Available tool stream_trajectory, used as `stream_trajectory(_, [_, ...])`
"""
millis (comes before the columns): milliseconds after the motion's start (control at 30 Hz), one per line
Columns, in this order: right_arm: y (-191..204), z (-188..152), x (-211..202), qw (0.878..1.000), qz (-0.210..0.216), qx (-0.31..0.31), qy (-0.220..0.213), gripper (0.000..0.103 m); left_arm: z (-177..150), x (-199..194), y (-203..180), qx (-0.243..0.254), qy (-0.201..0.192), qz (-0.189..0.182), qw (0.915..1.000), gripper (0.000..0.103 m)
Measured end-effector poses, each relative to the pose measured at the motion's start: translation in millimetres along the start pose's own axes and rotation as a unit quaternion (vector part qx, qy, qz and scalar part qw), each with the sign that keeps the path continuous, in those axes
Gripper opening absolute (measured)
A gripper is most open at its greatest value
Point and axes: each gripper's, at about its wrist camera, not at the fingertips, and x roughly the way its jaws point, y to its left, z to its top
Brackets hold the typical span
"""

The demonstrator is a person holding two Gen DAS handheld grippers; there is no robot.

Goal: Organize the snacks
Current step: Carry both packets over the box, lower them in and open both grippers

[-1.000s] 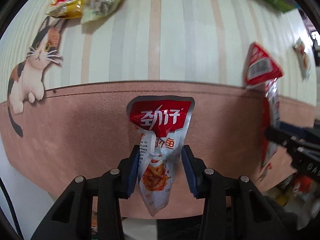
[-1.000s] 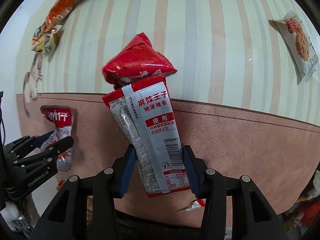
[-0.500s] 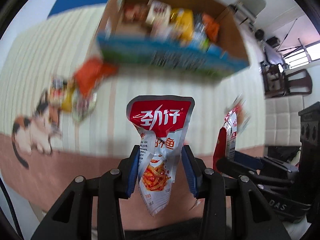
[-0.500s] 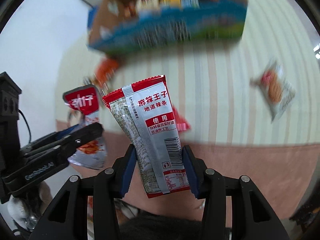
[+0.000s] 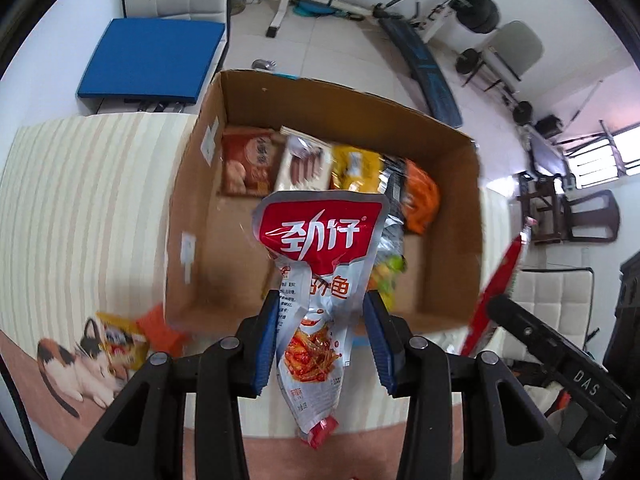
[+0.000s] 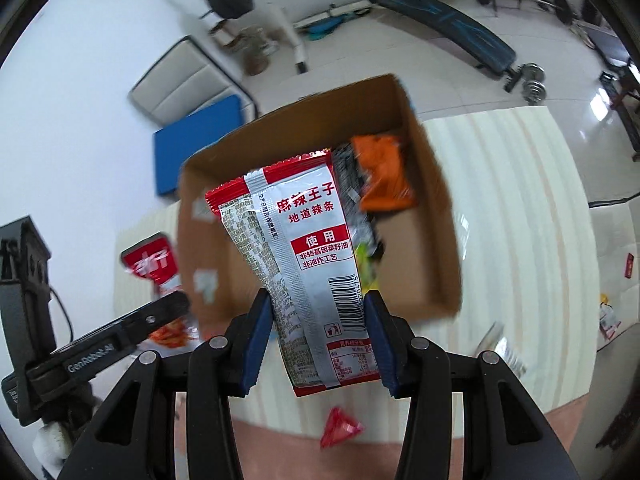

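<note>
Left gripper (image 5: 320, 340) is pinching a red-topped fish snack pouch (image 5: 320, 276) above the cardboard box (image 5: 192, 208); only this view is showing the cat-print mat corner (image 5: 76, 364). Right gripper (image 6: 320, 344) is clamping a red-and-silver spicy strip packet (image 6: 304, 276) over the box, its view alone showing a red wrapper (image 6: 340, 432) at the mat's near edge.

Both grippers (image 5: 320, 336) (image 6: 320, 336) point downward, jaws clamped.
</note>
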Motion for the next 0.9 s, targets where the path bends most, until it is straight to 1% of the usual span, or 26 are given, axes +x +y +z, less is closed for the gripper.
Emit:
stream_trajectory(100, [-10,21,24,0.999,-0.015,0.026,0.012,0.049,20,20,9,-0.009,0.016,0.016,0.9997,0.039])
stream_trajectory(200, [-15,36,51,0.998,-0.038,0.036,0.023,0.049,37,46,19,-0.012,0.038,0.03,0.9988,0.039])
stream_trajectory(267, [-22,40,65,0.997,-0.043,0.051,0.037,0.049,42,61,23,-0.013,0.052,0.033,0.998,0.039])
stream_trajectory(333, [-29,43,80,0.996,-0.047,0.059,0.043,0.049,43,72,25,-0.008,0.06,0.044,0.9972,0.039])
stream_trajectory(467, [-35,40,96,0.995,-0.065,0.057,0.052,0.05,43,91,27,-0.005,0.078,0.051,0.9956,0.039])
stream_trajectory(533, [-35,39,104,0.994,-0.08,0.053,0.06,0.052,43,94,26,-0.002,0.083,0.055,0.9951,0.041])
stream_trajectory(567, [-33,38,107,0.993,-0.092,0.047,0.065,0.055,43,95,27,-0.003,0.085,0.063,0.9944,0.041])
stream_trajectory(600, [-33,38,111,0.992,-0.1,0.043,0.069,0.068,43,97,27,-0.005,0.087,0.064,0.9942,0.041])
stream_trajectory(633, [-35,37,115,0.992,-0.101,0.041,0.071,0.077,43,99,28,-0.005,0.089,0.062,0.9941,0.041])
stream_trajectory(667, [-35,36,116,0.992,-0.096,0.04,0.073,0.089,43,101,27,-0.004,0.094,0.064,0.9935,0.042])
stream_trajectory(700, [-33,35,117,0.992,-0.094,0.035,0.073,0.089,43,102,27,-0.004,0.096,0.072,0.9928,0.05])
stream_trajectory(733, [-31,34,116,0.992,-0.097,0.03,0.072,0.089,43,104,27,-0.004,0.1,0.076,0.9921,0.061])
stream_trajectory(767, [-28,32,116,0.992,-0.104,0.023,0.071,0.09,42,104,27,-0.002,0.1,0.073,0.9923,0.081])
stream_trajectory(800, [-25,31,116,0.992,-0.104,0.016,0.071,0.091,42,104,26,-0.001,0.098,0.071,0.9926,0.088])
stream_trajectory(900, [-17,28,112,0.992,-0.102,-0.002,0.073,0.092,41,100,26,0.0,0.089,0.078,0.993,0.088])
